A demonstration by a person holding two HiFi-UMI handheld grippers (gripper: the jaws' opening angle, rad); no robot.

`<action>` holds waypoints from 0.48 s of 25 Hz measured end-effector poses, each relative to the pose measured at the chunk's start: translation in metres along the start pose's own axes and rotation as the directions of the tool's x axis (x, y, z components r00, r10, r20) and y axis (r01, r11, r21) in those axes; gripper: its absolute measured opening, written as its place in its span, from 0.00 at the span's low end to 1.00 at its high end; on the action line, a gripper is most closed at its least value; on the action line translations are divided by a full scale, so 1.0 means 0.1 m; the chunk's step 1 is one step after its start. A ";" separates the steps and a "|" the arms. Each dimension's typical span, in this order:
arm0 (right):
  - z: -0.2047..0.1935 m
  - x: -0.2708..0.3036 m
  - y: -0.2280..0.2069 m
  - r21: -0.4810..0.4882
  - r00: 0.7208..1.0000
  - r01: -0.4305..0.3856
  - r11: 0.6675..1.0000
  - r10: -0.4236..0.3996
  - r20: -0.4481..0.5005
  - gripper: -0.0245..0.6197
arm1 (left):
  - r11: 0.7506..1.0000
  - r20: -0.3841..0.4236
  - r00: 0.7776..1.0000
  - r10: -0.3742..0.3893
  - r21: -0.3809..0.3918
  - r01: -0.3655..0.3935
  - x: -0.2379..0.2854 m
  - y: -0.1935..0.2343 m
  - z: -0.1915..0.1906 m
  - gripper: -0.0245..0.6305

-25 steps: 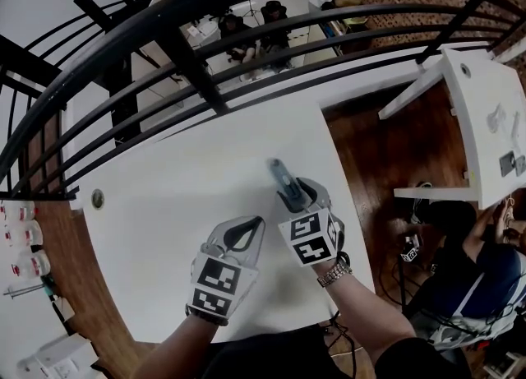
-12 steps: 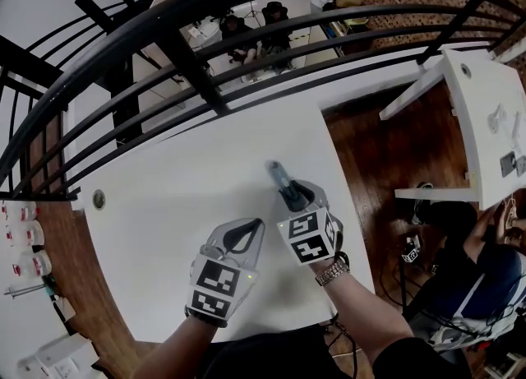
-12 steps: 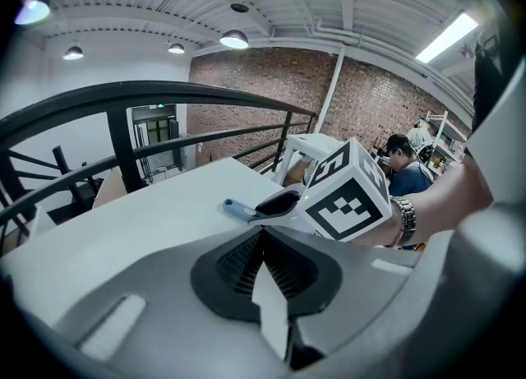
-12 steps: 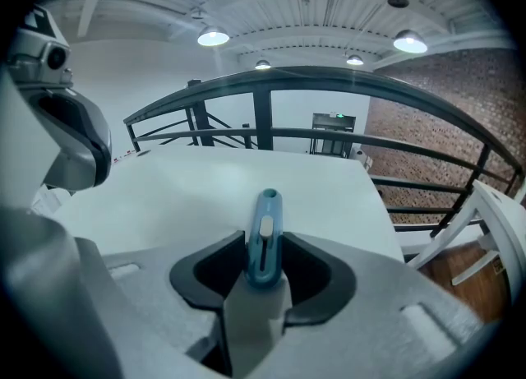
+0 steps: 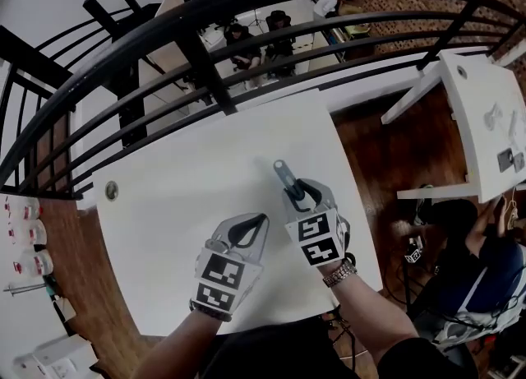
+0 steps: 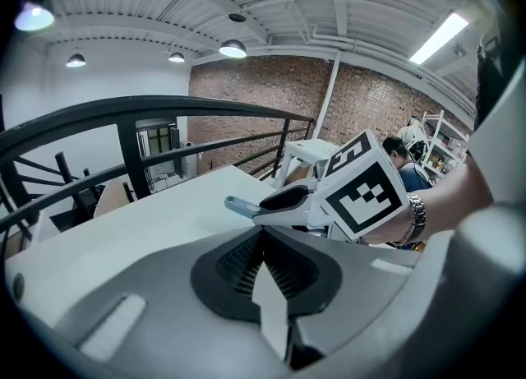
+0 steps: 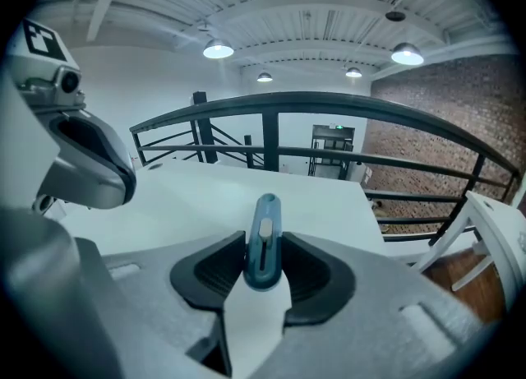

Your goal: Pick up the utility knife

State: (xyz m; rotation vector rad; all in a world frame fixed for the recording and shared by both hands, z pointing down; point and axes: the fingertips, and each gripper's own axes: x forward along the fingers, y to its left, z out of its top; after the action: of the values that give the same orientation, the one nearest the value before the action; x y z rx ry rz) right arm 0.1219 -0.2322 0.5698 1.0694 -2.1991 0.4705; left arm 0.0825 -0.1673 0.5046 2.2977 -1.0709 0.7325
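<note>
Right gripper [image 5: 301, 198] has the utility knife [image 5: 288, 181]. The jaws are closing on it, the dark pads pressing either side of the handle in the right gripper view, knife [image 7: 264, 233] standing straight up the middle between them. It's a slim blue-grey thing with a rounded nose and a pale slider button set in a slot along its spine. From the head view it reads as a short grey bar poking out of the jaws, pointing away from the person toward the far edge of the white table [image 5: 181, 188], over the table's right half.

Left gripper view gives the side-on look. The knife's nose [image 6: 239, 205] juts out past the right gripper's jaw tips [image 6: 261, 211] and appears to sit just clear of the tabletop [image 6: 131, 229] rather than lying on it, though the gap is hard to judge.

Left gripper [image 5: 254, 223] has its jaws together with nothing between them; the ribbed pads meet in a closed seam in its own view [image 6: 264, 247]. It hangs over the table's near middle, just beside the right one.

Black railing [image 5: 205, 9] curves along the table's far side. A second white table [image 5: 485, 114] stands off past the right edge of the first.
</note>
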 end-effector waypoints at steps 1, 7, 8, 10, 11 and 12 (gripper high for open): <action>0.01 -0.06 0.05 -0.003 1.000 0.004 1.000 -0.004 0.009 0.24 | 1.000 0.007 1.000 -0.006 0.001 0.006 -0.05 -0.03 -0.01 0.06; 0.17 -0.47 0.54 -0.008 0.998 0.025 1.000 -0.025 0.055 0.24 | 1.000 0.075 0.997 -0.015 0.025 0.013 -0.55 -0.05 -0.10 0.06; 0.20 -0.55 0.64 -0.008 0.998 0.030 1.000 -0.029 0.060 0.24 | 0.999 0.087 0.996 -0.017 0.029 0.014 -0.66 -0.06 -0.12 0.06; 0.23 -0.70 0.85 -0.008 0.997 0.036 0.999 -0.035 0.070 0.24 | 0.999 0.109 0.994 -0.020 0.034 0.016 -0.90 -0.06 -0.17 0.06; 0.25 -0.77 0.97 -0.007 0.996 0.038 0.999 -0.038 0.075 0.24 | 0.999 0.119 0.993 -0.021 0.036 0.017 -1.02 -0.06 -0.21 0.06; 0.26 -0.84 1.08 -0.007 0.996 0.041 0.999 -0.041 0.080 0.24 | 0.999 0.130 0.991 -0.023 0.037 0.018 -1.13 -0.06 -0.25 0.06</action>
State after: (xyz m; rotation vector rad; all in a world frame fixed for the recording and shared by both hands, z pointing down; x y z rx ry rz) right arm 0.0651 -0.1336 0.4893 1.1444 -2.2418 0.4057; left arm 0.0188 -0.0885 0.4489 2.4117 -1.0979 0.6058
